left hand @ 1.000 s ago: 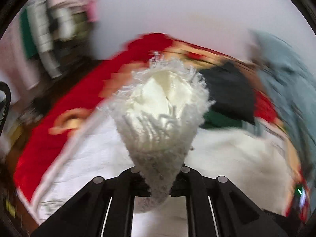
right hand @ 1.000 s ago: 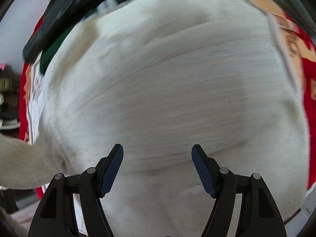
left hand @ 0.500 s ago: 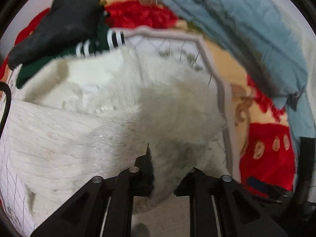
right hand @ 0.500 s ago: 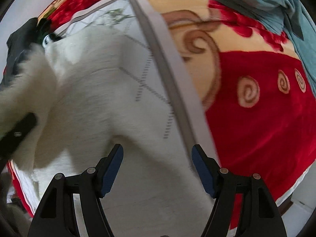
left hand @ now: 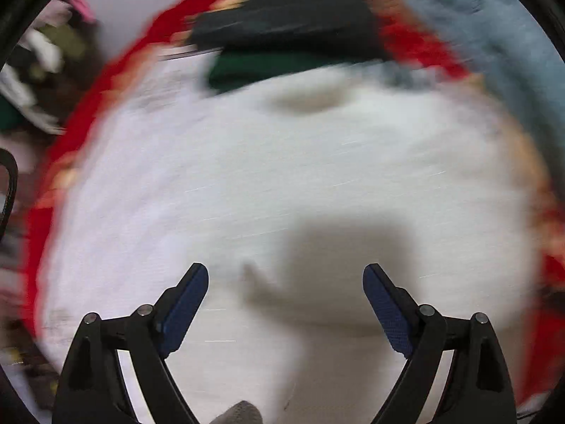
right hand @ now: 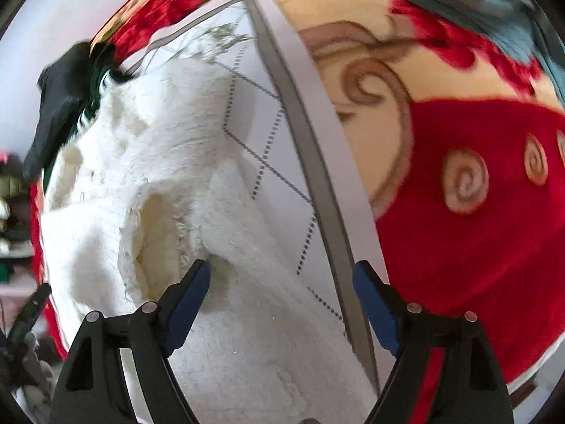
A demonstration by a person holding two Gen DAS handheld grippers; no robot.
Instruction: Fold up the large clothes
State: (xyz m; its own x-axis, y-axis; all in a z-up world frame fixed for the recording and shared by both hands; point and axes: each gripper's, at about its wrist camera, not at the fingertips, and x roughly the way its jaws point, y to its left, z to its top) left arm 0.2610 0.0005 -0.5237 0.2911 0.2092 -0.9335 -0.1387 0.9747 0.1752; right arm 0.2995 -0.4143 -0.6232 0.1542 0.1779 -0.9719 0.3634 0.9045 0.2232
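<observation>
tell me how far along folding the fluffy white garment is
Done: the fluffy white fleece garment lies on the white quilted mat, one part laid over its body. In hand: nothing; the left gripper and right gripper are both opening with nothing pinched. Left: it looks lumpy, so further folds probably remain.

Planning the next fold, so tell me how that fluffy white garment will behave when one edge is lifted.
The fluffy white garment will probably go floppy and drape: it already lies in soft rumpled folds with a sleeve opening gaping. Its thick pile suggests some bulk, so folds may spring open. The fuzzy surface likely grips rather than slips on the quilted white mat.
</observation>
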